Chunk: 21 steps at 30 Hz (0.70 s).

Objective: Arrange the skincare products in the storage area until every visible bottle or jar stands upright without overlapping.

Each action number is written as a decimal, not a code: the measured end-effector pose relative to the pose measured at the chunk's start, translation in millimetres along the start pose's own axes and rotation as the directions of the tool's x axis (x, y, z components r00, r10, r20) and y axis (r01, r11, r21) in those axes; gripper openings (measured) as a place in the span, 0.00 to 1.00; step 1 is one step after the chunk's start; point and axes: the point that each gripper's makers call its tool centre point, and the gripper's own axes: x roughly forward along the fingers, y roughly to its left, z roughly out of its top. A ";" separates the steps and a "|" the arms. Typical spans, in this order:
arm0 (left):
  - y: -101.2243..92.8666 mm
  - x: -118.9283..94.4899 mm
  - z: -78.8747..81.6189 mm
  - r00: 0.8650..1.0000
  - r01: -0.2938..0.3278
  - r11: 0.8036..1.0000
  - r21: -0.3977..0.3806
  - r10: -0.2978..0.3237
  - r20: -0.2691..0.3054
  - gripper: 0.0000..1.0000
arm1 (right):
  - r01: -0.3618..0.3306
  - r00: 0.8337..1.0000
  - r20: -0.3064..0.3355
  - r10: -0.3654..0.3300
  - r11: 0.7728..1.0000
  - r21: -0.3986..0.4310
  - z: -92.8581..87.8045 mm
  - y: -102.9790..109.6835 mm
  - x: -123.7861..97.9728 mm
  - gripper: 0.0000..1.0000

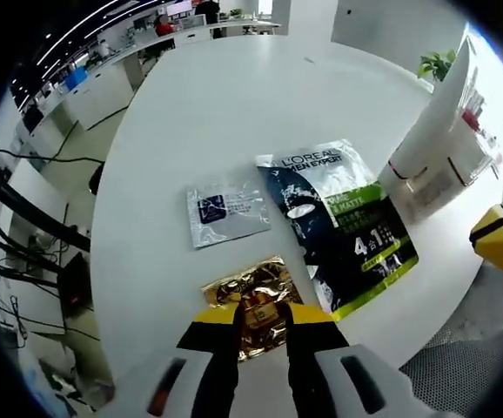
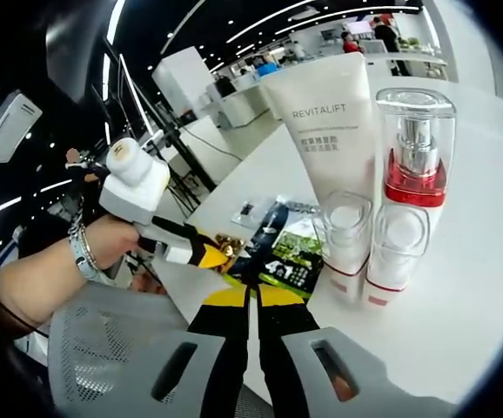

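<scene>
Left tongs (image 1: pixel 260 318) grip the gold sachet (image 1: pixel 253 305) lying on the white worktop (image 1: pixel 234 113) beside the dark sachet (image 1: pixel 338 222) (right tongs (image 2: pixel 250 300) clenched, empty); best lift gently, clear of the upright tube (image 2: pixel 325 139).

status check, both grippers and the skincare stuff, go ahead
Left gripper at the gold sachet, grip unclear. Right gripper shut, empty. Revitalift tube and pump bottle upright; L'Oreal sachet and silver sachet lie flat. Nothing in the way.
</scene>
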 end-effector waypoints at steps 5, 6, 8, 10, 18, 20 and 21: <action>0.4 0.5 0.7 1.000 -0.002 1.000 0.018 0.002 0.004 0.20 | -0.003 1.000 0.002 0.003 1.000 0.003 0.5 0.7 -0.2 0.02; 0.4 0.5 0.7 1.000 -0.001 1.000 0.021 0.001 0.004 0.20 | -0.004 1.000 0.001 0.004 1.000 0.003 0.5 0.6 -0.1 0.02; 0.3 0.7 0.9 1.000 -0.001 1.000 0.028 0.001 0.005 0.20 | -0.005 1.000 0.000 0.005 1.000 0.004 0.3 0.8 -0.3 0.02; 0.1 0.6 1.0 1.000 0.000 0.999 0.037 0.000 0.006 0.20 | -0.006 1.000 0.000 0.006 1.000 0.004 0.3 0.8 -0.1 0.02; -0.5 0.5 0.8 1.000 0.007 0.999 0.054 -0.008 0.010 0.21 | -0.007 1.000 -0.003 0.007 1.000 0.004 0.0 1.4 0.3 0.02; -0.9 0.2 0.8 1.000 0.007 0.998 0.059 -0.008 0.011 0.21 | -0.006 1.000 -0.005 0.006 1.000 0.004 -0.3 1.3 0.3 0.02; -0.8 0.2 0.9 1.000 0.007 0.998 0.060 -0.007 0.011 0.21 | -0.006 1.000 -0.006 0.006 1.000 0.004 -0.5 1.3 0.4 0.02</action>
